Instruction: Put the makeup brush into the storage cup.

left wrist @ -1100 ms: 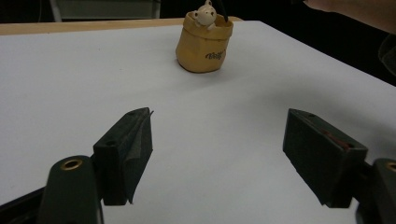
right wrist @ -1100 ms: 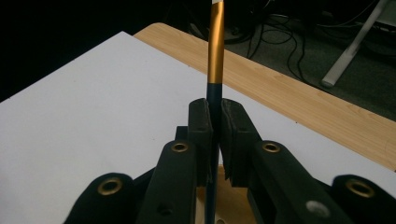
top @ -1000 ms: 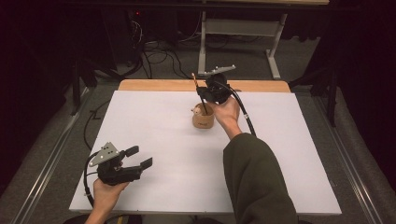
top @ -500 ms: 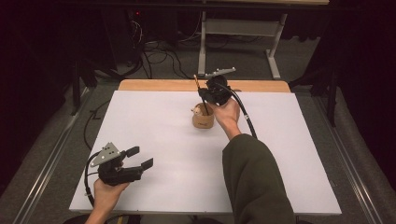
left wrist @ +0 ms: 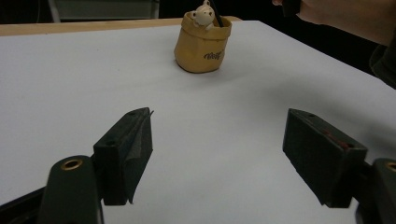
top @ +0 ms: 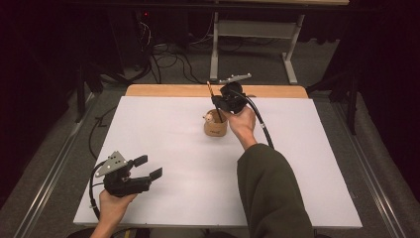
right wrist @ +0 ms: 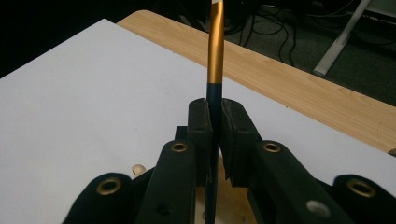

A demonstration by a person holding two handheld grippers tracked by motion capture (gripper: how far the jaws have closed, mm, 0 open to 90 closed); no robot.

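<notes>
Pen stood clamped in your right claw over the little cup; your left claw rested wide open on the worktop.

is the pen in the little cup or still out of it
In: the pen stands upright with its lower end inside the tan cup, while the right hand-held gripper is clamped on its shaft.
</notes>
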